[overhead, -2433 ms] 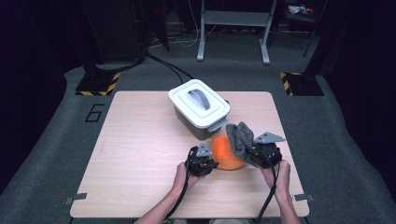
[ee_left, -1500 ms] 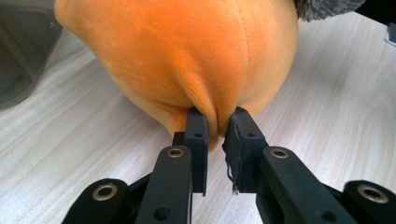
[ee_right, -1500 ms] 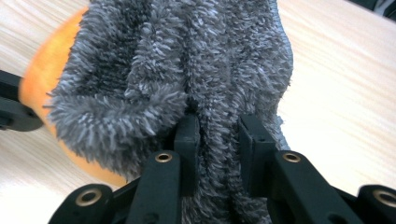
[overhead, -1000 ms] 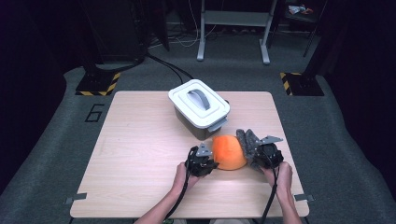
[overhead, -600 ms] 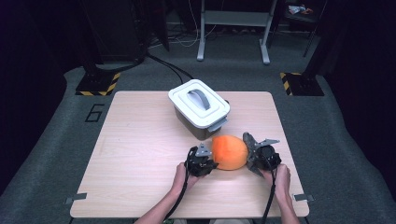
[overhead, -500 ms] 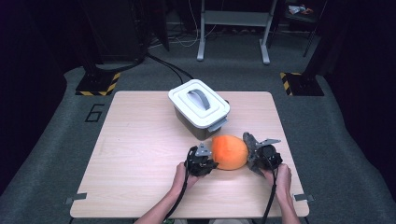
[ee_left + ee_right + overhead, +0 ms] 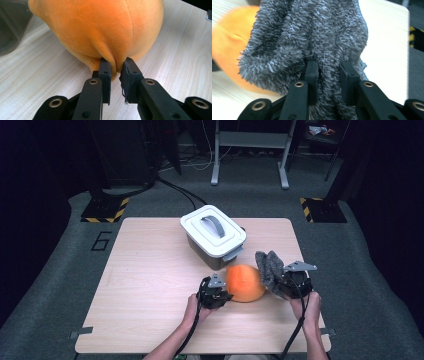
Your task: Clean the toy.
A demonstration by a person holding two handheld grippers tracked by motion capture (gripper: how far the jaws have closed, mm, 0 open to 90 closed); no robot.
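Behind, a lidded white box (image 7: 214, 236) sits mid-worktop; left gripper (image 7: 214, 292) pinches the round orange plush (image 7: 245, 283), right gripper (image 7: 292, 281) clamps the shaggy grey cloth (image 7: 269, 265).

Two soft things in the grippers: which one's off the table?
The shaggy grey cloth, pinched in the right gripper and hanging clear of the wooden table. The smooth orange plush ball, pinched by the left gripper, rests on it.
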